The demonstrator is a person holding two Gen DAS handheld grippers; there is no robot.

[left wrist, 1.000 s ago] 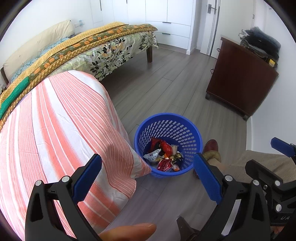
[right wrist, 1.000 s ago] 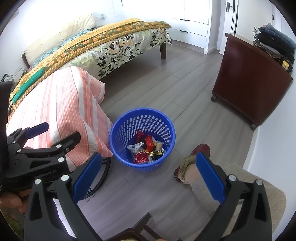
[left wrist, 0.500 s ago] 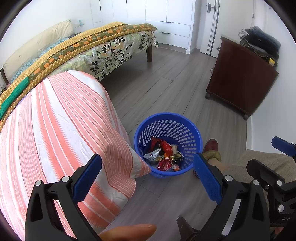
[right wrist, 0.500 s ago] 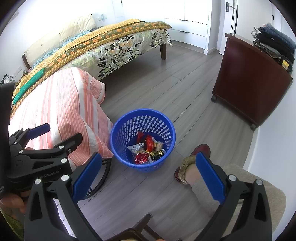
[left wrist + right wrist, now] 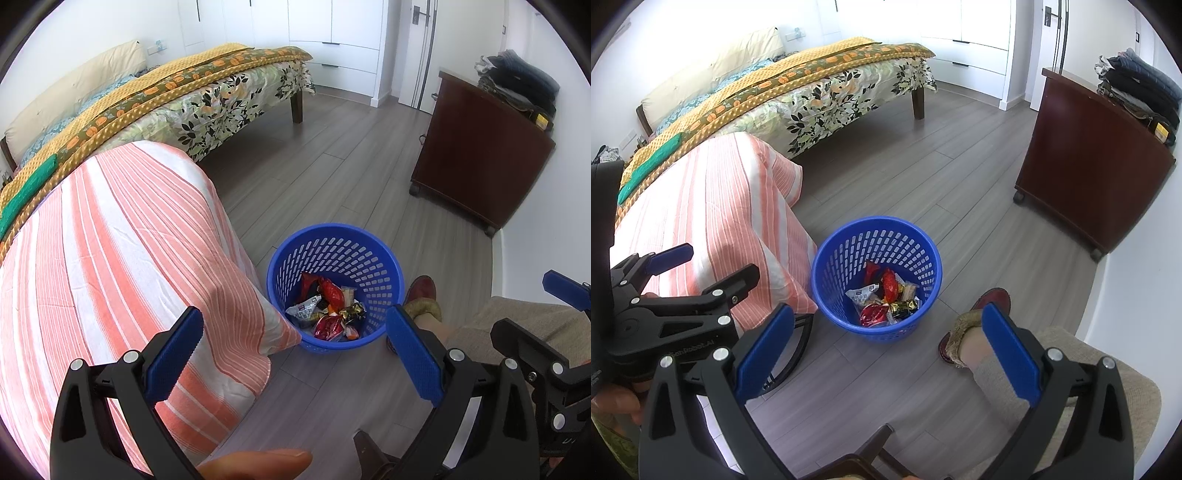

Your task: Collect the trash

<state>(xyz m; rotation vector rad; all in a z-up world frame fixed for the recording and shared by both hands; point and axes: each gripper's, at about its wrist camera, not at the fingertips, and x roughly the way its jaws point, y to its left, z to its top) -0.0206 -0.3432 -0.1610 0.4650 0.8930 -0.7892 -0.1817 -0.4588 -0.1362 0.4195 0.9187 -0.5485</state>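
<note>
Nothing moved since before: two wide-open, empty grippers (image 5: 295, 354) (image 5: 888, 350), one blue basket (image 5: 334, 230) of wrappers (image 5: 327, 310).

Bright daylight, sharp; perhaps overexposed walls.

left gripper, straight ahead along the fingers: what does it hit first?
Probably the blue basket of wrappers on the floor. The open left gripper aims near its left wall; the striped cloth corner hangs close, and depth is unclear.
</note>
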